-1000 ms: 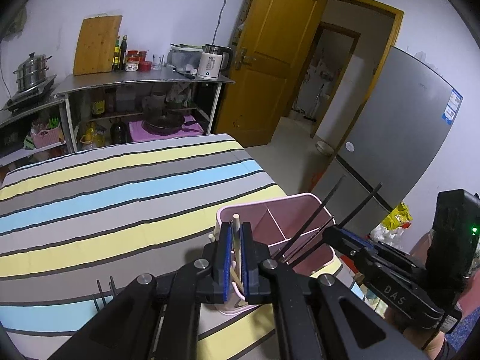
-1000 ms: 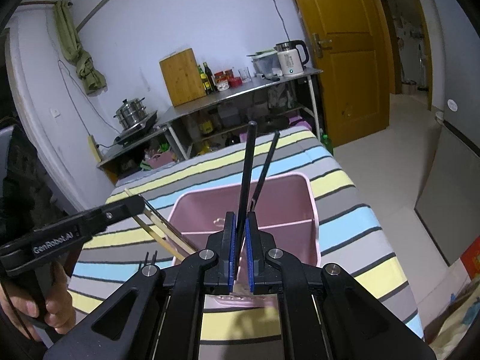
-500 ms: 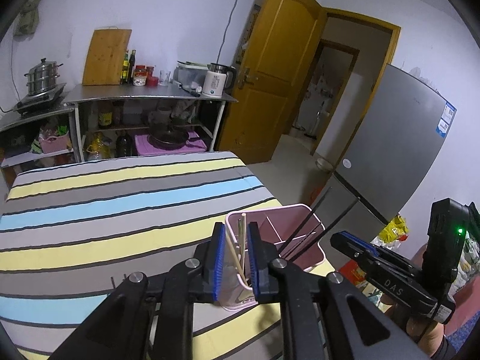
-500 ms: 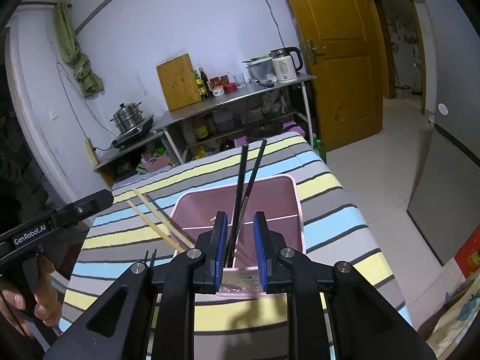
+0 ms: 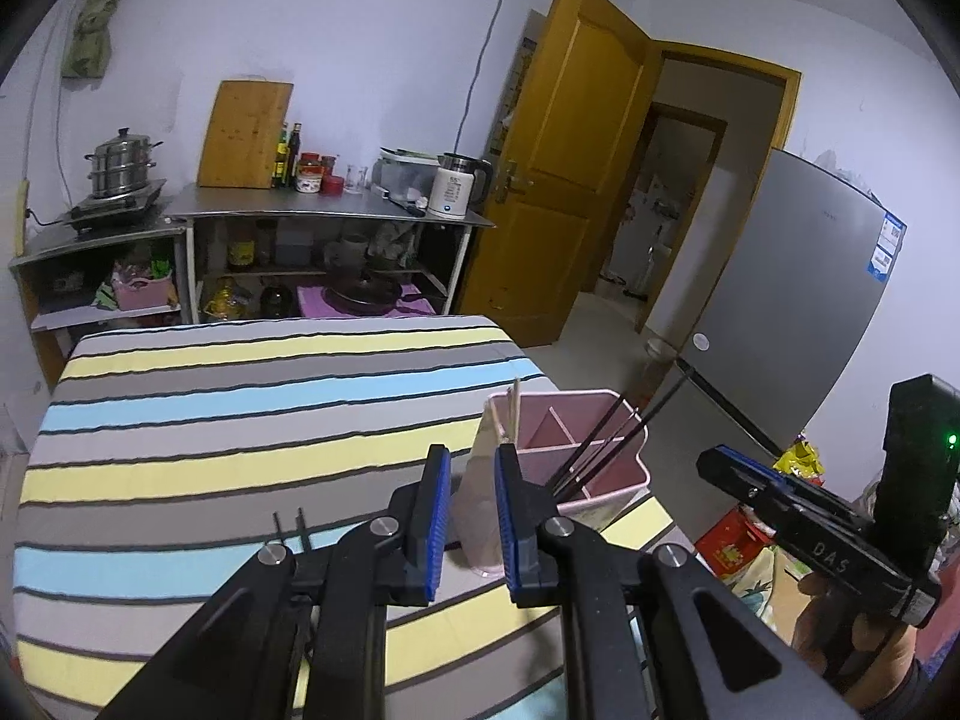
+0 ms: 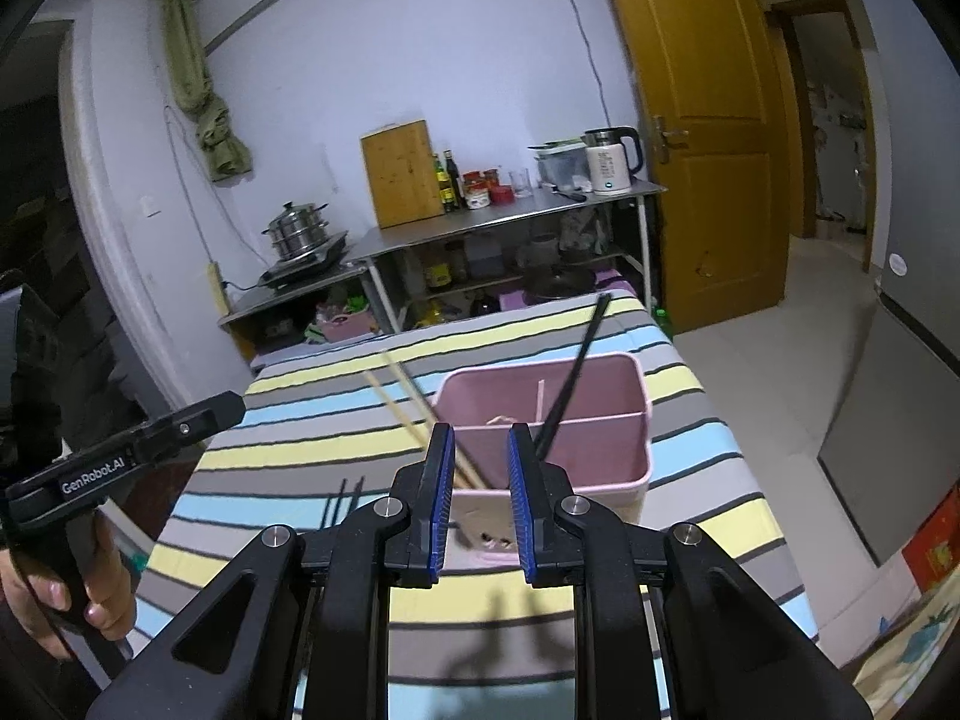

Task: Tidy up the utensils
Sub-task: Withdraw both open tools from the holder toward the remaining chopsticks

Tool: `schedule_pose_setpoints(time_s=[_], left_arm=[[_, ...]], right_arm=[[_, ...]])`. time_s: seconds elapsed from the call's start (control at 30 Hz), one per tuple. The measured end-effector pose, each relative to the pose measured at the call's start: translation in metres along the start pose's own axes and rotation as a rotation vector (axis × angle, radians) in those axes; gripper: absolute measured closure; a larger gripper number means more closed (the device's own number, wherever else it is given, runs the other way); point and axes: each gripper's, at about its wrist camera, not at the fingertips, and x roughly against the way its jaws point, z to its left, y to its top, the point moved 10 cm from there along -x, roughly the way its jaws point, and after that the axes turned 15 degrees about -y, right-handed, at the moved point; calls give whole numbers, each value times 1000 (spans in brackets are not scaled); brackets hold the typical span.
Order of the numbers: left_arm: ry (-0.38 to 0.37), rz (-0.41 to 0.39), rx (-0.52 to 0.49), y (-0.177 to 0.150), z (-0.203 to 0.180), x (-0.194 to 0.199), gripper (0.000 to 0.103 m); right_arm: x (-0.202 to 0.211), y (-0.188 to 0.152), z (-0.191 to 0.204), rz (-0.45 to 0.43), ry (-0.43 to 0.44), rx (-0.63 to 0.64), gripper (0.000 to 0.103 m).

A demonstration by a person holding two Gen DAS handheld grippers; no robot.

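Note:
A pink divided utensil holder (image 5: 618,477) (image 6: 624,420) stands near the right edge of the striped table. Wooden chopsticks (image 5: 513,405) (image 6: 402,402) lean out of its left compartment. Black chopsticks (image 5: 618,441) (image 6: 576,372) lean out of its right compartment. My left gripper (image 5: 471,516) is open and empty, just behind the holder. My right gripper (image 6: 478,492) is open and empty, in front of the holder. A dark fork (image 5: 288,525) (image 6: 342,501) lies on the table to the left.
The striped tablecloth (image 5: 240,420) covers the table. A metal shelf (image 5: 324,216) with a kettle, bottles, cutting board and steamer pot stands behind. A fridge (image 5: 798,300) and a yellow door (image 5: 576,150) are at the right.
Both grippers opened, letting go of the wooden and the black chopsticks, which now rest in the holder. Both grippers pulled back and up from the holder.

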Motion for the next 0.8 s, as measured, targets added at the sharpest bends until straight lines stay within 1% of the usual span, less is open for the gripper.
schedule_pose_setpoints(time_s=[0.33,0.53,0.8], left_arm=[[40,8,27,-42,13,34,89],[61,6,59,-59,24,45,89],[91,3,100,-75,45,55,89]], right_arm=[[19,-22,25,5,36,45,85],[25,-33,37,8,54,71,85],[20,-54,55,41,83,110,85]])
